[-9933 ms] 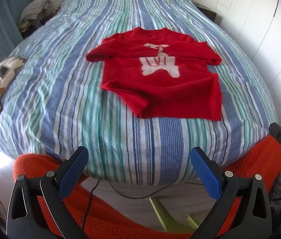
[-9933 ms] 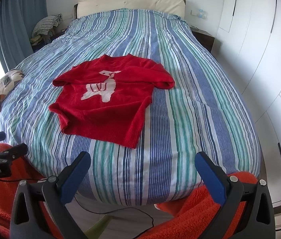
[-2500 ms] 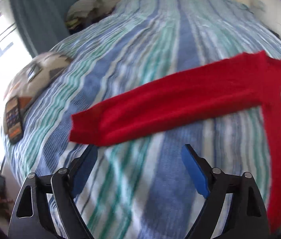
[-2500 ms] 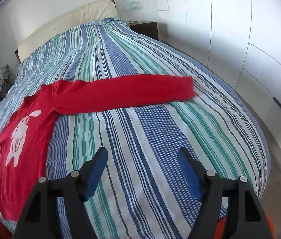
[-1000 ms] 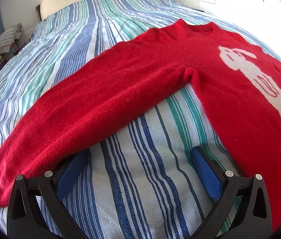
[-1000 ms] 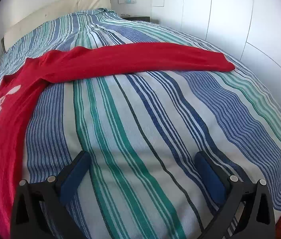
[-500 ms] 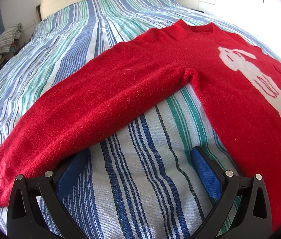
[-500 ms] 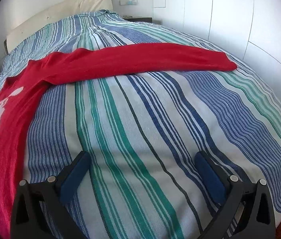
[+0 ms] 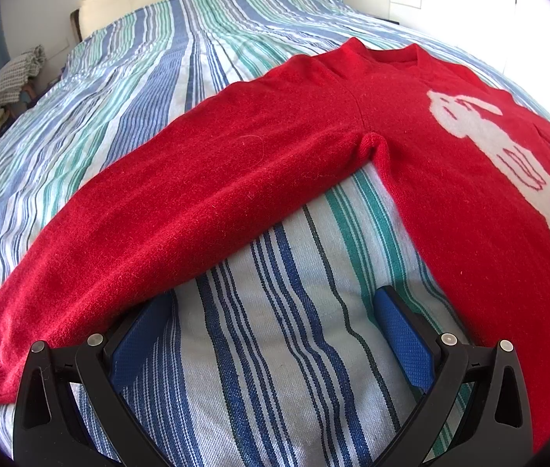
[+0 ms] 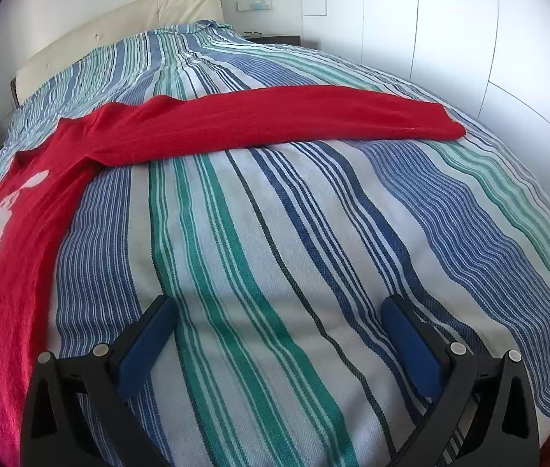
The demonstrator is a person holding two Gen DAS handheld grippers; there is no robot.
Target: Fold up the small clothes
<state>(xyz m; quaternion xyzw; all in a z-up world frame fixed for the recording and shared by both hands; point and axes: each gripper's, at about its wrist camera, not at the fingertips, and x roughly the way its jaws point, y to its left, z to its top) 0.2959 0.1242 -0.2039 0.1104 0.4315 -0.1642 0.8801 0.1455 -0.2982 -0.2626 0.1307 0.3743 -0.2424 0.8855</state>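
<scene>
A small red sweater (image 9: 411,144) with a white animal on its front lies flat on the striped bed (image 9: 275,350), both sleeves spread out. My left gripper (image 9: 271,319) is open and empty, low over the bedspread between the left sleeve (image 9: 166,202) and the body, its left pad next to the sleeve's lower edge. In the right wrist view the sweater's body (image 10: 6,241) lies at the left and the right sleeve (image 10: 282,120) stretches across the bed. My right gripper (image 10: 278,323) is open and empty over bare bedspread (image 10: 313,233), short of that sleeve.
A cream headboard (image 10: 119,23) is at the far end. White wardrobe doors (image 10: 469,19) run along the right side of the bed. Folded cloth (image 9: 14,78) sits on a stand at the far left.
Over ten seconds the sweater's folded sleeves were spread out flat. In the last second both grippers stay open, almost still, low over the bed; the right wrist view shifts slightly.
</scene>
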